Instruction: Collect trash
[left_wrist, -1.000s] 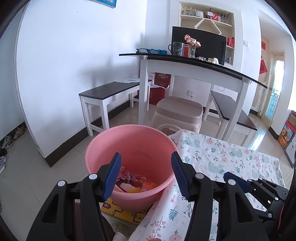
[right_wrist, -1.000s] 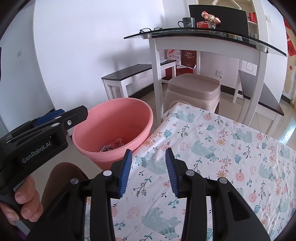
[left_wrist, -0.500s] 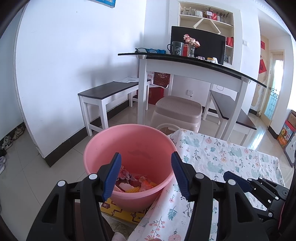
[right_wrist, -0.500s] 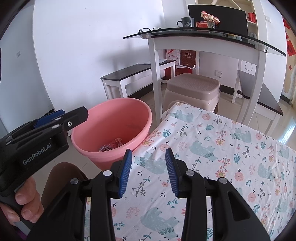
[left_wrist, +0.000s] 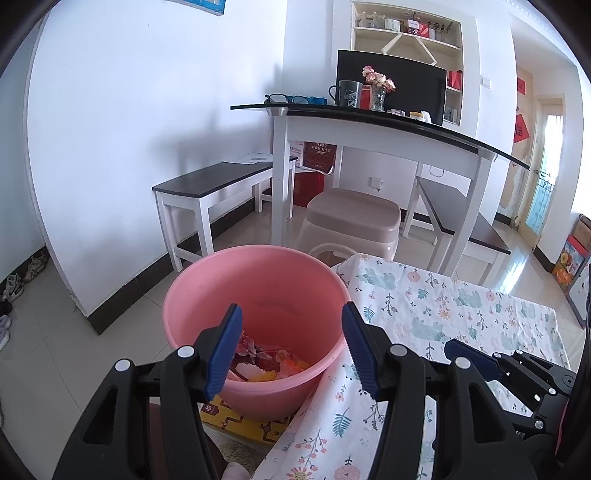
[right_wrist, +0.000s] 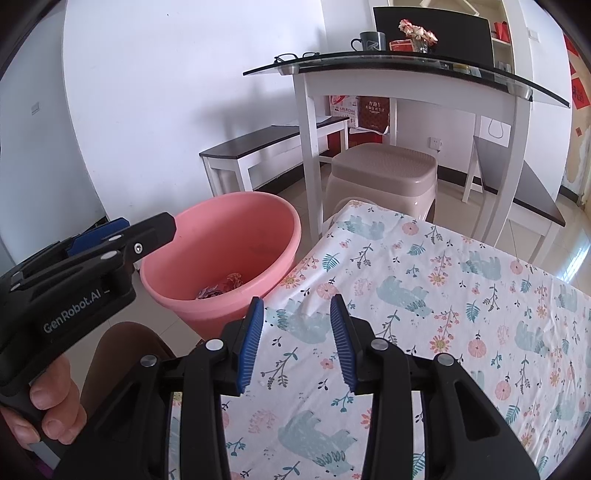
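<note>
A pink bucket (left_wrist: 255, 295) stands on the floor beside the table, with crumpled wrappers (left_wrist: 266, 362) in red, orange and yellow at its bottom. My left gripper (left_wrist: 291, 347) hovers open above the bucket's near rim with nothing between its blue pads. In the right wrist view the same bucket (right_wrist: 229, 251) sits at centre left, some wrappers (right_wrist: 221, 288) showing inside. My right gripper (right_wrist: 297, 339) is open and empty over the floral tablecloth (right_wrist: 424, 314). The left gripper (right_wrist: 122, 236) shows there from the side, held by a hand (right_wrist: 48, 402).
A beige plastic stool (left_wrist: 351, 221) stands just beyond the bucket. Behind it are a white table with a dark glass top (left_wrist: 369, 118) and two dark benches (left_wrist: 214, 181). A yellow patterned box (left_wrist: 240, 421) lies under the bucket. Shoes (left_wrist: 11, 295) line the left wall.
</note>
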